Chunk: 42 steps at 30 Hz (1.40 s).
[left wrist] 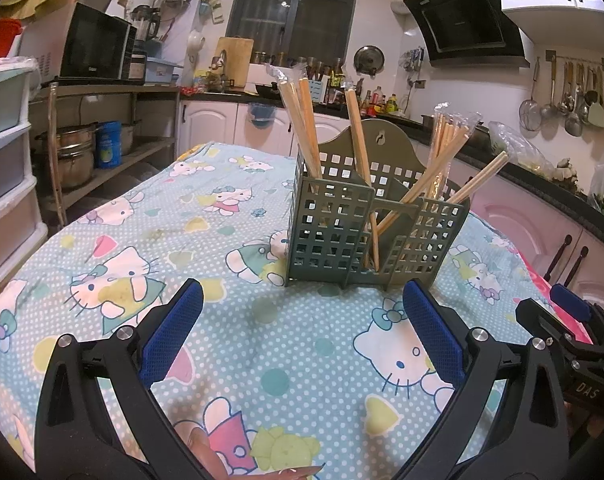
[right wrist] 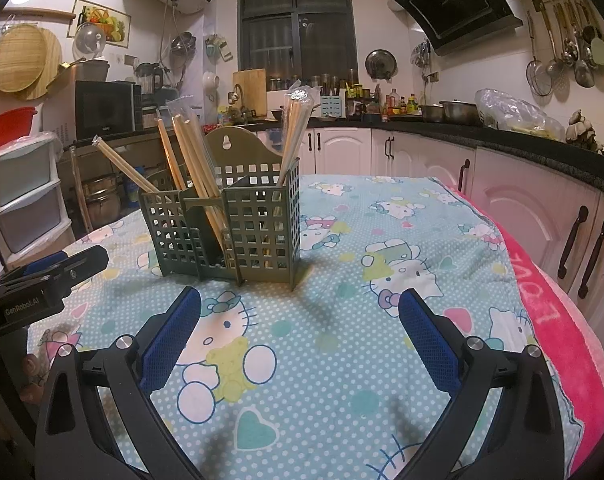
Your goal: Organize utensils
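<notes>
both tools agape, 1 holder, 3 compartments

Microwave, range hood, cartoon-cat tablecloth (pink blanket underneath).

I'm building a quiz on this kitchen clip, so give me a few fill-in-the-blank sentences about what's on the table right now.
1. The chopsticks stand inside a green perforated ____.
2. The left gripper and the right gripper both have their jaws ____.
3. The caddy rests on a tablecloth printed with cartoon ____.
4. Neither gripper is holding ____.

Missing words: caddy; open; cats; anything
</notes>
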Tool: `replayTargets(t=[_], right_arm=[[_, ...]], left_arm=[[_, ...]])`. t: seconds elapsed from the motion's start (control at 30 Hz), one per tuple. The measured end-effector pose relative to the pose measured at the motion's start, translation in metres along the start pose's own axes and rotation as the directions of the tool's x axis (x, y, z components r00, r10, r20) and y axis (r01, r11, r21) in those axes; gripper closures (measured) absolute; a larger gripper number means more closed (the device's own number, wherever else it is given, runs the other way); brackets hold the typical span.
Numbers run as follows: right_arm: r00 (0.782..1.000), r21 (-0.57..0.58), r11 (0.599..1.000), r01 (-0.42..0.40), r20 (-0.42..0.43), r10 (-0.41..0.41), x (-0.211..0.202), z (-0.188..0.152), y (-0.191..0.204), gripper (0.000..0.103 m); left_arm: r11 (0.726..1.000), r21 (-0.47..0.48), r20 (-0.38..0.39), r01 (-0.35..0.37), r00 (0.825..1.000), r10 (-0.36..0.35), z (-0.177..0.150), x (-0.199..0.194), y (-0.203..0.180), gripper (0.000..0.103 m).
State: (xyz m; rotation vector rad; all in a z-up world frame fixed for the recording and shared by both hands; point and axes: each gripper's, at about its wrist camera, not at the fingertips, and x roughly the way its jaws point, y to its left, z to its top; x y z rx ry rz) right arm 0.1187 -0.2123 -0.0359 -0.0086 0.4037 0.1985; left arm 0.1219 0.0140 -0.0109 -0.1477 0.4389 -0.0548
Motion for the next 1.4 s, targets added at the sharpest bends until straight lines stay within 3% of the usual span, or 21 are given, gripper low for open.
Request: replayTargets(t=[0.87,1.03,1.23,1.4], right_arm=[[1.000,0.009,1.000,0.004,-0.014,-0.004,0.001,-0.002,0.000,0.007],[1.000,0.013,1.000,0.009,-0.013,-0.009,0.001,0.000,-0.002,0.007],[1.000,0.013,1.000,0.012,-0.012,-0.011,0.001,0.006,-0.007,0.007],[0.999,0.019,0.999,0.026,-0.021,-0.025,0.001,0.015,-0.016,0.007]], left_arm=[[1.000,-0.016,-0.039,0.004,0.999,-0.005,-0.002,0.006,0.005,0.011],[0.998,0.014,-0.074,-0.061,0.995,0.062,-0.002,0.014,-0.002,0.011],[0.999,-0.045,-0.098,0.019,0.995,-0.023,0.002,0.010,0.003,0.011],[0.998,-0.053,-0.095,-0.022,0.995,0.017,0.013,0.006,0.016,0.011]])
